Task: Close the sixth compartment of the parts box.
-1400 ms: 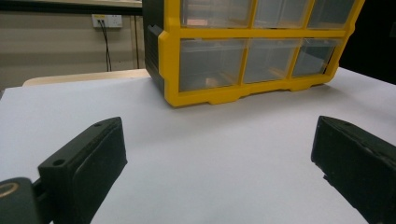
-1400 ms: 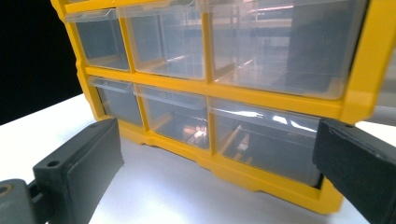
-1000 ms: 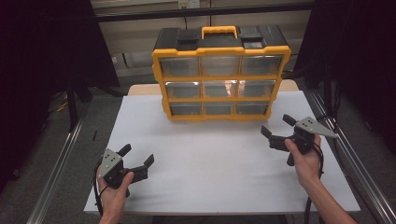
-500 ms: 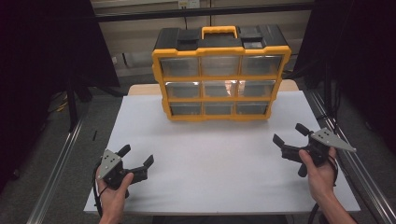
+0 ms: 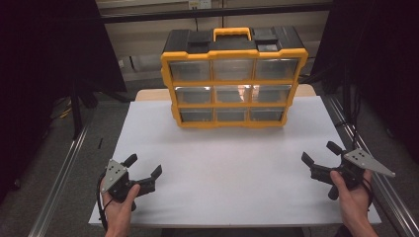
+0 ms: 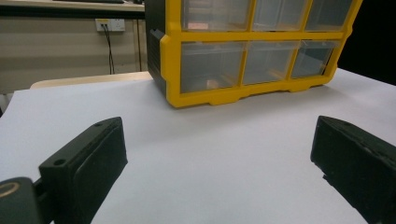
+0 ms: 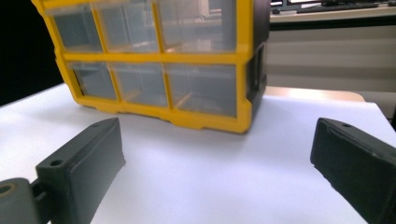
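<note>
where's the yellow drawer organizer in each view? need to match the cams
High view: drawer organizer top centre, standing at the far end of the white table.
Left gripper view: upper right, near corner left of centre.
Right gripper view: upper left, near corner right of centre.
Shared landmark: its bottom row of clear drawers above the yellow base lip.
</note>
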The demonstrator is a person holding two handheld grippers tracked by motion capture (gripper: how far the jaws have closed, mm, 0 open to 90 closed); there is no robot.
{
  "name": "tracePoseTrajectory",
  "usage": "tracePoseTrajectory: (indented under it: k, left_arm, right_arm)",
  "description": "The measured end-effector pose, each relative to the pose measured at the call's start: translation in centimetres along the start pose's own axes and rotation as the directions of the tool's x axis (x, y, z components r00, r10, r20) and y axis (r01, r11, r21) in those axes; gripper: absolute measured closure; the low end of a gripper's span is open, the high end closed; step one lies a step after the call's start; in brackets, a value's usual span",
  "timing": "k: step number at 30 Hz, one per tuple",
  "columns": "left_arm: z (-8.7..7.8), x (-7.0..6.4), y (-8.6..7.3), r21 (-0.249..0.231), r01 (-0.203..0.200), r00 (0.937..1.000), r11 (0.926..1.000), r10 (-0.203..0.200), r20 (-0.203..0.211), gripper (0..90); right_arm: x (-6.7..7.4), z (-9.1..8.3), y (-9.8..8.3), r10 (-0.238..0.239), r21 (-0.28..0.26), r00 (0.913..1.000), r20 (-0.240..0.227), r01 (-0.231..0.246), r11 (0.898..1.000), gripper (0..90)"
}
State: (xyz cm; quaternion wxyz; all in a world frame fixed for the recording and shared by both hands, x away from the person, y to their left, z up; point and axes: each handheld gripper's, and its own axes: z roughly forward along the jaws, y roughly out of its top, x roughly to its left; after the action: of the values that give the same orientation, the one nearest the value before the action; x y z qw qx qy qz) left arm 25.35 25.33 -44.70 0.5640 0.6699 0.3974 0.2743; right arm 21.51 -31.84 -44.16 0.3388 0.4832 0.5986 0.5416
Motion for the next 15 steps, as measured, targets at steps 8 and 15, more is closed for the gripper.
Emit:
tracePoseTrajectory:
  k: [8, 15]
  left_arm:
    - [-0.3, -0.1, 0.0, 0.002, -0.011, 0.9999, 0.9999, 0.011, -0.002, 3.6]
    - [-0.4, 0.1, 0.1, -0.009, -0.006, 1.0, 0.9999, 0.007, 0.002, 3.1]
  right_arm:
    - [-0.4, -1.3, -1.3, -0.02, 0.032, 0.9997, 0.01, 0.02, 0.999, 1.6]
    - [-0.3, -1.7, -1.7, -0.058, 0.039, 0.9983, 0.002, 0.058, 0.998, 1.4]
